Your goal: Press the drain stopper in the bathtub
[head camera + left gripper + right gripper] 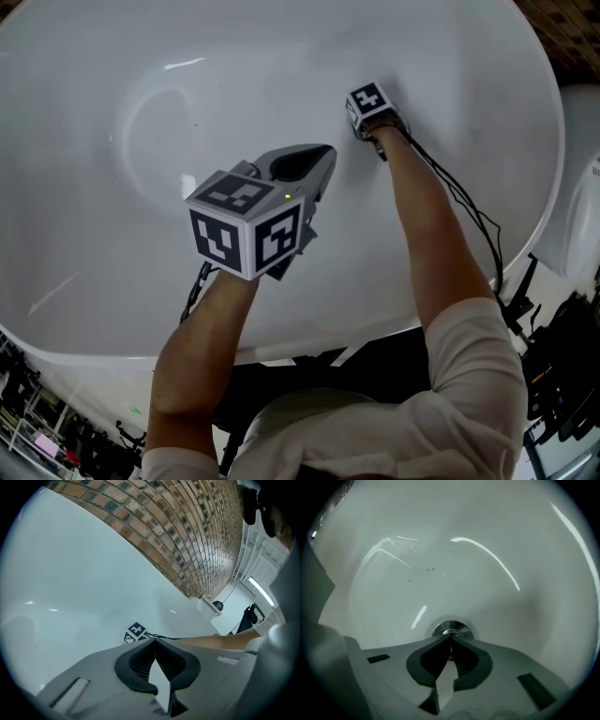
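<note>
White bathtub (103,84) is filling nearly the whole head view, glossy & bare inside. A brick wall (187,536) is showing beyond its far rim in the left gripper view. The person's right forearm (427,220) is stretching deep into the tub w/ thin cables (473,211) running alongside it. The left forearm (202,347) is holding its tool higher, over the tub's middle. Left gripper (154,641) is hanging above the tub floor w/ jaws together & nothing between them, well apart from the drain, so prob. idle. Right gripper (451,638) is pointing down at the drain, jaws also closed tip to tip & empty. Its tips are sitting right at the near edge of the drain stopper (449,627). Can't tell whether they're touching it or just above. The stopper is lying at the lowest point of the tub floor, a small round chrome cap ringed by white enamel. Judging by looks it's stiff metal, smooth & prob. slippery, not fragile, likely sprung so it'll resist a bit. No need to grip it; closed tips should be pushing straight down on the cap's centre, approx. vertical. Pushing off-centre is risking a skid onto the slick enamel.
</note>
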Demonstrator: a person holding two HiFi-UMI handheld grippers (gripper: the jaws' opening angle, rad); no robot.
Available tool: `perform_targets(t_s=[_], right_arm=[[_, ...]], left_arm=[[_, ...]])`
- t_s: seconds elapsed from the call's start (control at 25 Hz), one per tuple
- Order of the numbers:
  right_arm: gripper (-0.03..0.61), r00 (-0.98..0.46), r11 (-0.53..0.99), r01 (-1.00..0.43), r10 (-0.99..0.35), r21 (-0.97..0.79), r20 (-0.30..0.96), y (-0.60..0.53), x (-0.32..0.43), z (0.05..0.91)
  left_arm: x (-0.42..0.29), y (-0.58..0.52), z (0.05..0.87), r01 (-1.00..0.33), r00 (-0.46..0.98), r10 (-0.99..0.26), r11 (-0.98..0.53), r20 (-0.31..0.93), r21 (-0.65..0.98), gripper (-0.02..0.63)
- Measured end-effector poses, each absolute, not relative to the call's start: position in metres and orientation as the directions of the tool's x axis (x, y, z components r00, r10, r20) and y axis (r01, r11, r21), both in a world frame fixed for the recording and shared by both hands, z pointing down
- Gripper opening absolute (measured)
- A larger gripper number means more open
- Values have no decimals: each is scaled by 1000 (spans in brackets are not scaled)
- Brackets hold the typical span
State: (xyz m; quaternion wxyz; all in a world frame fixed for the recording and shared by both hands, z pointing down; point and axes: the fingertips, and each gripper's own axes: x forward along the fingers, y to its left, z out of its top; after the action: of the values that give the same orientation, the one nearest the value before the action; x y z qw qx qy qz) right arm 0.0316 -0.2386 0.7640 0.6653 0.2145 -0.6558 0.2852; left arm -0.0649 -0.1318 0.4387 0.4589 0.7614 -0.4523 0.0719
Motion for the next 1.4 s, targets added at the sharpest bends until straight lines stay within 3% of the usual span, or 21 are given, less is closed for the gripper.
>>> perform_targets(t_s=[0.84,1.4], right_arm=[[17,-27,780,-624,37,-45,999,-234,35,737],[17,-118,787,-617,-113,16,987,-256,27,615]], left_arm=[[-75,-136,439,-777,564,-636,-192,527,600,9],[-93,-150,396,-839,491,-718,-237,494,490,9]])
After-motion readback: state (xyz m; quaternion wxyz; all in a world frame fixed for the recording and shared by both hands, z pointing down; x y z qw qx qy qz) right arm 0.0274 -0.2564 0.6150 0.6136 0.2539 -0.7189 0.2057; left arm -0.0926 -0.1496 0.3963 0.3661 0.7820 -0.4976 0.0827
